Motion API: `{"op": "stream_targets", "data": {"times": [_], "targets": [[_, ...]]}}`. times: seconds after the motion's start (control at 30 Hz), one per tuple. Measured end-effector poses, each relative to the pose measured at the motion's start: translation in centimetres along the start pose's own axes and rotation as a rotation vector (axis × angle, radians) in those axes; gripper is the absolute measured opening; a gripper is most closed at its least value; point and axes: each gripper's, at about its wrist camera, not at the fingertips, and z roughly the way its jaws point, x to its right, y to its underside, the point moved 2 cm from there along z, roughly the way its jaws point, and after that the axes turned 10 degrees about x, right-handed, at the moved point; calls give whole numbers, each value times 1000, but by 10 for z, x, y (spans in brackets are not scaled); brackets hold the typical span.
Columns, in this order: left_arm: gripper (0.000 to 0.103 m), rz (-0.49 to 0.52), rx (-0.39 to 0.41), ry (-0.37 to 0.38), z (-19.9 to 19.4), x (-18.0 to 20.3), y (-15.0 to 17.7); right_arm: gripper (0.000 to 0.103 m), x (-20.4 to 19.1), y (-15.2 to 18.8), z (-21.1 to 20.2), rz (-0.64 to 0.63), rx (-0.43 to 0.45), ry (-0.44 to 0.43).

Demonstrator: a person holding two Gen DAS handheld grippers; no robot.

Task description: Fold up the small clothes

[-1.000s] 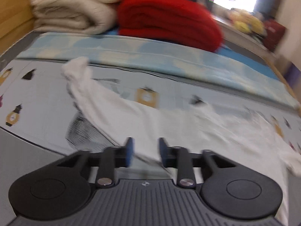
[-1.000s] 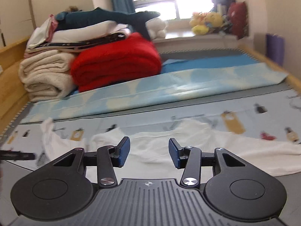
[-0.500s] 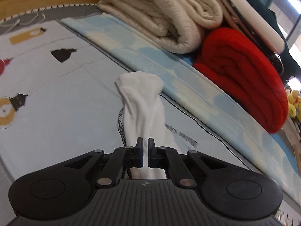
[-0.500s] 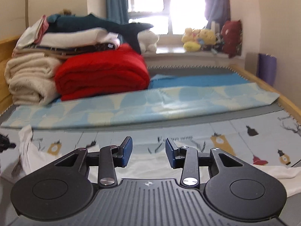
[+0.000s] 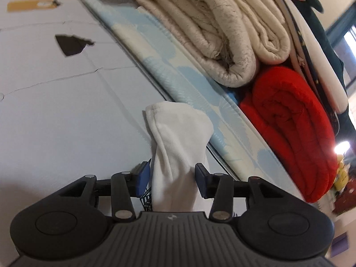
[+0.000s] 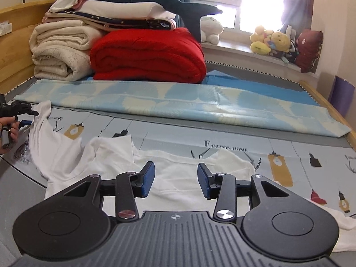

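Blue-padded, our left gripper (image 5: pixel 172 178) stands spread around one sleeve (image 5: pixel 175 146) of the white shirt (image 6: pixel 178 178), pads not pinching it; our right gripper (image 6: pixel 175 179) hovers spread above the shirt's body. That shirt lies rumpled and unfolded across the printed play mat (image 6: pixel 289 153), so we judge folding barely begun, every fold still ahead. Mat lettering reads "Fashion home" (image 6: pixel 225 148).
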Motion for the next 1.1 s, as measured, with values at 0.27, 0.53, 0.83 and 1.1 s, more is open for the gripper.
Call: {"op": "stream_targets", "data": {"times": [0.27, 0.53, 0.83, 1.1], "targets": [[7, 151, 39, -46, -23, 17, -10, 46, 6, 1, -2, 36, -14, 6], [7, 35, 70, -176, -111, 2, -28, 46, 2, -10, -15, -1, 27, -15], [7, 308, 121, -144, -229, 84, -10, 46, 16, -30, -17, 173, 4, -23], [9, 522, -167, 394, -300, 255, 156, 48, 39, -41, -26, 321, 13, 39]]}}
